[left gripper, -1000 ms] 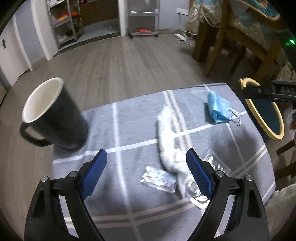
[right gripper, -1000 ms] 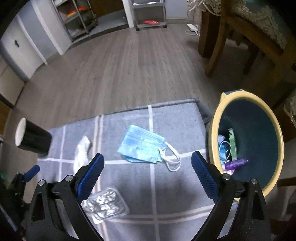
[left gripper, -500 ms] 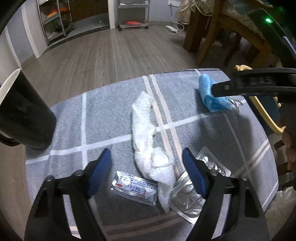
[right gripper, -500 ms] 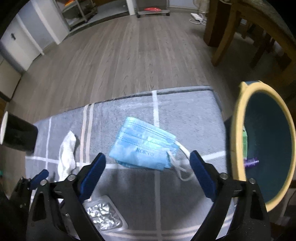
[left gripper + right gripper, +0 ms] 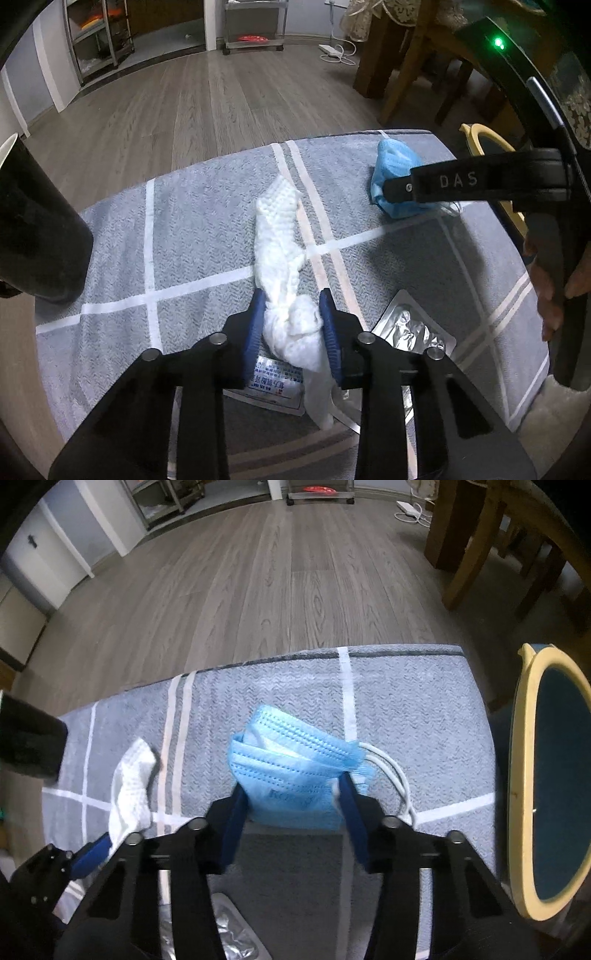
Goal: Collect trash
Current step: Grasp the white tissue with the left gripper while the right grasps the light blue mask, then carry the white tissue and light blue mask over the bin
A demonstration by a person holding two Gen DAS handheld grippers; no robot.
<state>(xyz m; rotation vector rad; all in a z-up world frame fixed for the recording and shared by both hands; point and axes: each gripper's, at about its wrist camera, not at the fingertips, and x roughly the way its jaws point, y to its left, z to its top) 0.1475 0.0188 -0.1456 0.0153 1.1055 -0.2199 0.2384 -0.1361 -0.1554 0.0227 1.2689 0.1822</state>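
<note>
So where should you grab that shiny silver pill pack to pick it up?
By its raised far corner, coming in low from the bin side. The silver pill pack lies flat on the grey cloth, so there is little to pinch from above, and its near end is tucked under the white tissue and the left gripper.

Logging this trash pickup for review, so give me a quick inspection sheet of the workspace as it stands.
Surface: grey checked cloth, flat.
Job's things: white tissue; blue face mask; foil blister pack; printed sachet; yellow-rimmed bin at right.
Clutter: black mug at left.
Grippers: left gripper closed on tissue; right gripper closed on mask.
Cables: white power strip cord on floor.
Surroundings: wooden chair, shelf rack.
</note>
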